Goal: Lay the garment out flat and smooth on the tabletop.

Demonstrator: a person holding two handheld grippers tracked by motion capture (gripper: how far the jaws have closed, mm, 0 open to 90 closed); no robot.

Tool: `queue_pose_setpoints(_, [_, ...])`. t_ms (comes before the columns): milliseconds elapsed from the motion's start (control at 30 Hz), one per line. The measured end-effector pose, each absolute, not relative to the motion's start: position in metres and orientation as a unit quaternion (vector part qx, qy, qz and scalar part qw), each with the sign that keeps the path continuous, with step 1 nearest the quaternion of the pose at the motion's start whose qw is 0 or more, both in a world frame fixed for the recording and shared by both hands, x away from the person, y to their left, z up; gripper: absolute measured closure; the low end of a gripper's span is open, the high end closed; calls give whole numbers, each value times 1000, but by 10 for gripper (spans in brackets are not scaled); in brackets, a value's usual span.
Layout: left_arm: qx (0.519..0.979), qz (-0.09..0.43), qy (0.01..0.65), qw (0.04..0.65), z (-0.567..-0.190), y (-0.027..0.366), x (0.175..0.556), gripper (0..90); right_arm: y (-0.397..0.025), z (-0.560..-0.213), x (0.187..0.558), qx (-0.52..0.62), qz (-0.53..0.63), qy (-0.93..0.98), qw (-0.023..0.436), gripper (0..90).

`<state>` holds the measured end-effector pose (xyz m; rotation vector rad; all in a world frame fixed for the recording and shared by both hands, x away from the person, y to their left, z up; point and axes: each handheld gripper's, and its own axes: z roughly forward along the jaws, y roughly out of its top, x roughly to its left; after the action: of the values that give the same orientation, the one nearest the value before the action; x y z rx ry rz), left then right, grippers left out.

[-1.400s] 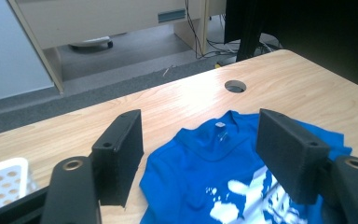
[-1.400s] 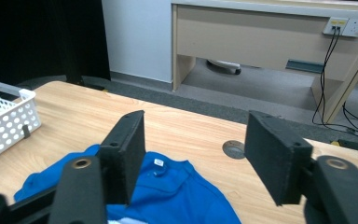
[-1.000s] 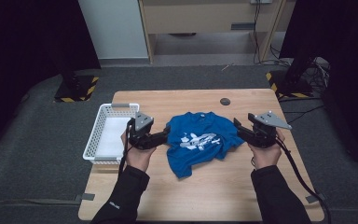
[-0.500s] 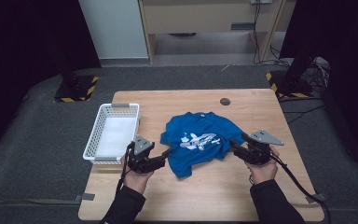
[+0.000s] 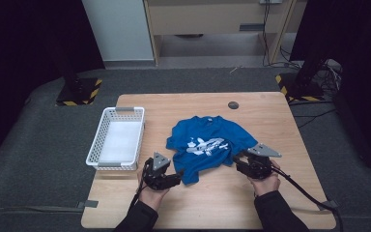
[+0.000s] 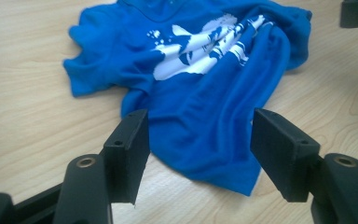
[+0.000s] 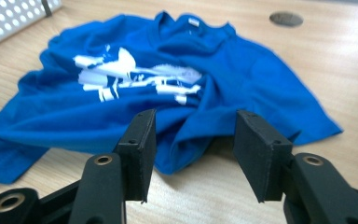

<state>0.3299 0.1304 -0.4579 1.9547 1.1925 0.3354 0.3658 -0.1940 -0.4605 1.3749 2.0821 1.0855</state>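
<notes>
- High view: a crumpled blue T-shirt [image 5: 207,145] is seen lying mid-table, right of a white basket [image 5: 117,137]; both grippers are held low at its near corners.
- Left gripper [image 6: 198,140] is spread wide around the hem, nothing pinched; a grab seems intended.
- Right gripper [image 7: 193,140] is likewise spread, aimed at a fold; probably so the cloth can be lifted evenly.
</notes>
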Motion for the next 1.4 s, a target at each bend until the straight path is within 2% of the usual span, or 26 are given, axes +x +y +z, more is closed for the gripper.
queue_pose_setpoints(267, [787, 115, 464, 390, -477, 114, 326, 385, -188, -478, 370, 502, 368, 758, 198, 514])
queue_pose_setpoints(567, [806, 127, 448, 366, -489, 101, 328, 406, -179, -501, 376, 505, 346, 767, 193, 554])
queue_pose_setpoints(667, [810, 120, 448, 359, -494, 99, 329, 466, -178, -505, 377, 508, 346, 765, 190, 591])
queue_pose_setpoints(933, [820, 97, 440, 354, -503, 96, 331, 712, -178, -508, 381, 508, 343, 769, 182, 847])
queue_pose_setpoints(1000, [821, 89, 438, 355, -502, 96, 331, 796, -179, -507, 382, 506, 342, 771, 181, 869])
queue_pose_setpoints(1100, [822, 82, 438, 354, -500, 99, 332, 851, -184, -501, 381, 505, 342, 772, 179, 874])
queue_pose_setpoints(1400, [806, 79, 452, 374, -480, 126, 342, 876, -216, -471, 379, 511, 350, 769, 160, 874])
